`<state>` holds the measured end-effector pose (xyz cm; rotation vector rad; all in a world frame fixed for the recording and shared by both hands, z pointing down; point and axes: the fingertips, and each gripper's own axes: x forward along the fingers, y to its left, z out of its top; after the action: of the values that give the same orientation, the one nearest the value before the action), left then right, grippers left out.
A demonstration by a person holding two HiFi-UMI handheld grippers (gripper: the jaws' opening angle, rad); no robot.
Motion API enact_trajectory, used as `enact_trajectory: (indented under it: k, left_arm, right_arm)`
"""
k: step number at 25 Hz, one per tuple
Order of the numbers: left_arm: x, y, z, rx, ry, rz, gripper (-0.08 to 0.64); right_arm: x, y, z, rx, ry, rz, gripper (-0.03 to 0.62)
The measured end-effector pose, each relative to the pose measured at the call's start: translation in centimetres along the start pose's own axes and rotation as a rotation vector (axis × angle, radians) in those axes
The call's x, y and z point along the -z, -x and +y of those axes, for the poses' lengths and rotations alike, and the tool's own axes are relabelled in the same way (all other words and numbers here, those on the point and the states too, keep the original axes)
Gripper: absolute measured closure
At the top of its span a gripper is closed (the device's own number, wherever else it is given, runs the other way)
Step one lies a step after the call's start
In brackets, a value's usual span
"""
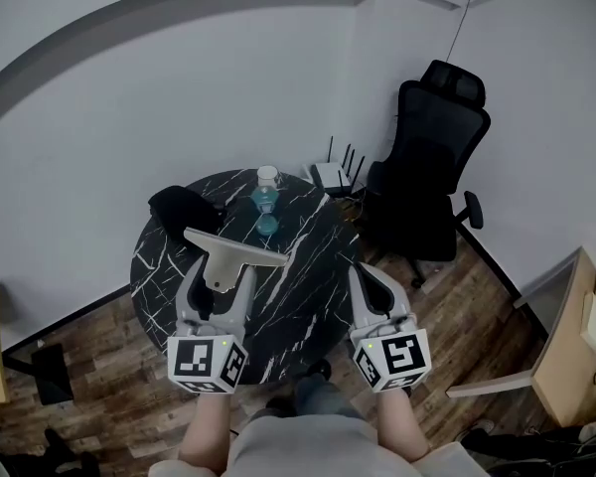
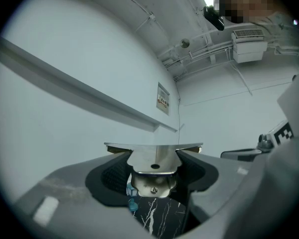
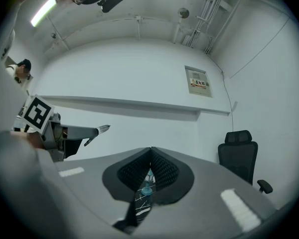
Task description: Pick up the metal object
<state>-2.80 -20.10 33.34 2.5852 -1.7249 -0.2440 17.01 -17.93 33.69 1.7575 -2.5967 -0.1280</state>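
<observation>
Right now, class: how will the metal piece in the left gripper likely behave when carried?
Probably stiff: the metal piece looks flat and unbent. Possibly slippery: its surface shines. May tilt: the left gripper grips only its stem.

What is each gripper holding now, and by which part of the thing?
The left gripper holds the flat, silver, T-shaped metal piece by its narrow stem, the wide bar beyond the fingers. The right gripper is shut and holds nothing.
</observation>
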Motion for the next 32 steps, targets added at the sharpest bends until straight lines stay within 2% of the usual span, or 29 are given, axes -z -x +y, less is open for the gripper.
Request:
enact_trajectory:
  k: [10, 14, 32]
  left_arm:
    - [-1.7, 3.6, 1.2, -0.06, -0.008, -0.049, 0.258]
    - [-2.2, 4.6, 1.6, -0.081, -0.033, -0.067, 0.258]
    - [-2.7, 5.9, 2.6, -0.133, -0.078, -0.1, 0.258]
  right_arm:
    - [-0.6, 1.7, 1.9, 0.007, -0.001, -0.022, 0.597]
    - [-0.8, 2.1, 2.2, 0.014, -0.001, -0.028, 0.597]
    - [-0.9, 1.8, 3.4, 0.003, 0.005, -0.021, 0.597]
